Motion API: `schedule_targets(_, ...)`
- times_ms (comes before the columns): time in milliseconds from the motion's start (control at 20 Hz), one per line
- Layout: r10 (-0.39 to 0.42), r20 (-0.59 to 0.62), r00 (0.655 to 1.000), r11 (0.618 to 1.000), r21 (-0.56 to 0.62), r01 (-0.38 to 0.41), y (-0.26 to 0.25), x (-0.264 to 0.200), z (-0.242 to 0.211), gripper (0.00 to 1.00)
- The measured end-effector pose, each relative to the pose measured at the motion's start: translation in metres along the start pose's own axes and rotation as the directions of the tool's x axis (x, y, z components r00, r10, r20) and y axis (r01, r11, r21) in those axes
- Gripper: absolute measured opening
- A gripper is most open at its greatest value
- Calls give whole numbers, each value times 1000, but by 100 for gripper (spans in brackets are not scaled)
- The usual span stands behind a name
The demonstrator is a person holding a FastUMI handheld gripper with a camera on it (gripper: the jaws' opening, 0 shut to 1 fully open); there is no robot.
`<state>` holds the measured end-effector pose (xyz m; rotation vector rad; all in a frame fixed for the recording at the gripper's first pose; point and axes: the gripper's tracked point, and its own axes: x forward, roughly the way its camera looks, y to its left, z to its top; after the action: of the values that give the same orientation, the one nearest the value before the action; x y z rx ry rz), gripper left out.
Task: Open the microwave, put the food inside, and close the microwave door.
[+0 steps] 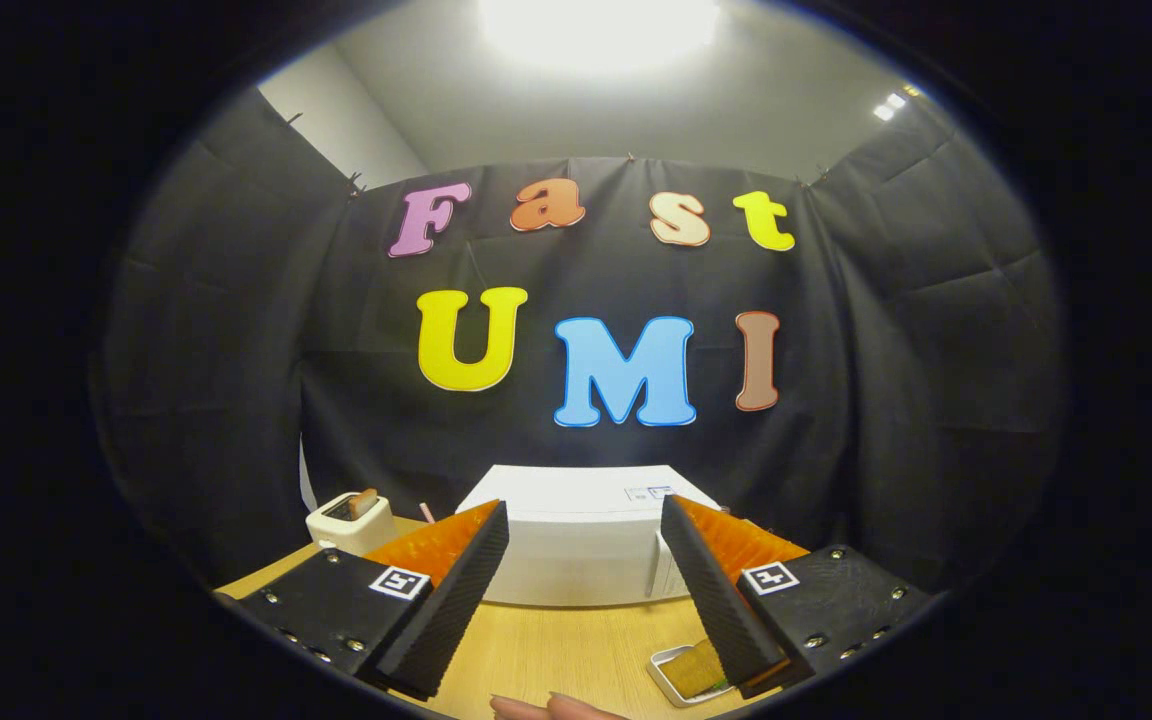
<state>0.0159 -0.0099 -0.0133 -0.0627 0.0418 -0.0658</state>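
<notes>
A white microwave stands on the wooden table straight ahead, beyond my fingers, with its door shut and a vertical handle near its right side. A small white dish holding a brown piece of food lies on the table close to my right finger, partly hidden by it. My gripper is open, fingers spread wide with nothing between them, held above the table in front of the microwave.
A white toaster with a slice of bread sticking out stands left of the microwave. A person's fingertips rest on the table's near edge. Black cloth walls close the booth behind and on both sides.
</notes>
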Motion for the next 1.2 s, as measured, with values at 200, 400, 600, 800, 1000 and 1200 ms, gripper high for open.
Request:
schedule_targets(200,7,-10,1000,1000,-5,-7,6,2,-5,98)
schedule_targets(400,13,-8,1000,1000,-11,-13,11,4,-5,98)
schedule_targets(600,11,-6,1000,1000,-6,-11,12,4,-5,98)
schedule_targets(800,19,-8,1000,1000,-17,-19,10,7,-10,98)
schedule_targets(1000,23,-22,999,1000,-15,-23,2,14,-21,98)
schedule_targets(1200,12,-22,1000,1000,0,-12,-9,20,-28,98)
